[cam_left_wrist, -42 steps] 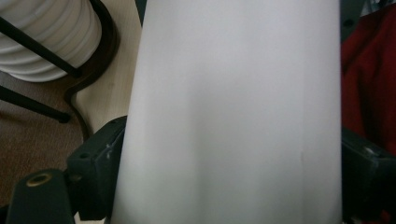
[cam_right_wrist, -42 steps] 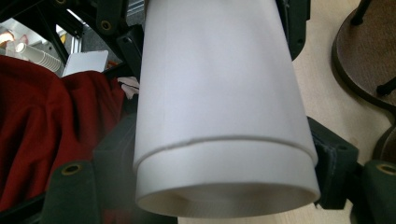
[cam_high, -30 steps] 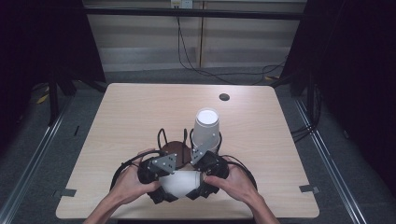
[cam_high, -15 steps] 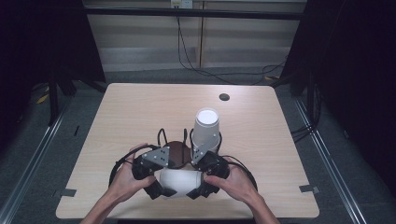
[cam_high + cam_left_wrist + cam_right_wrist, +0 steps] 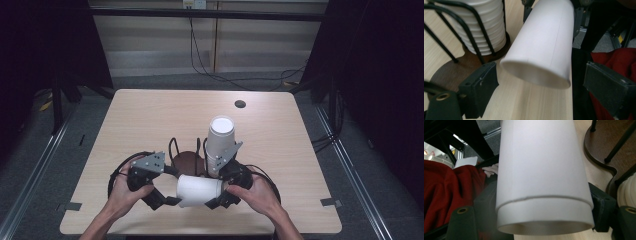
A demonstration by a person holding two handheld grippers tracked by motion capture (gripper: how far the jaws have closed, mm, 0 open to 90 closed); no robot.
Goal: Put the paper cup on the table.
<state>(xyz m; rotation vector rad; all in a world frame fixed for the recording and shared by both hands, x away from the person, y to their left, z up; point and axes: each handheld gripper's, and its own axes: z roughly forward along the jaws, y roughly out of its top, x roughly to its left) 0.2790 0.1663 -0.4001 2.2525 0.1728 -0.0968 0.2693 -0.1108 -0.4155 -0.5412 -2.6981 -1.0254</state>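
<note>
The right gripper (image 5: pixel 220 197) jaws are clamping the cup (image 5: pixel 200 190); the left gripper (image 5: pixel 167 199) jaws, just closing, are standing apart beside its end.

Two grippers are on the table: the left gripper (image 5: pixel 170 201) and the right gripper (image 5: pixel 214 201), each held in one hand, so two hands are in the high view. Between them lies a white paper cup (image 5: pixel 199 190); the right gripper view shows a second cup nested inside it, making two. One stack of white cups (image 5: pixel 220 142), too many and too tightly packed to count, stands in one black wire holder (image 5: pixel 188 159). One dark round hole (image 5: pixel 240 104) marks the one wooden table (image 5: pixel 150 120).
</note>
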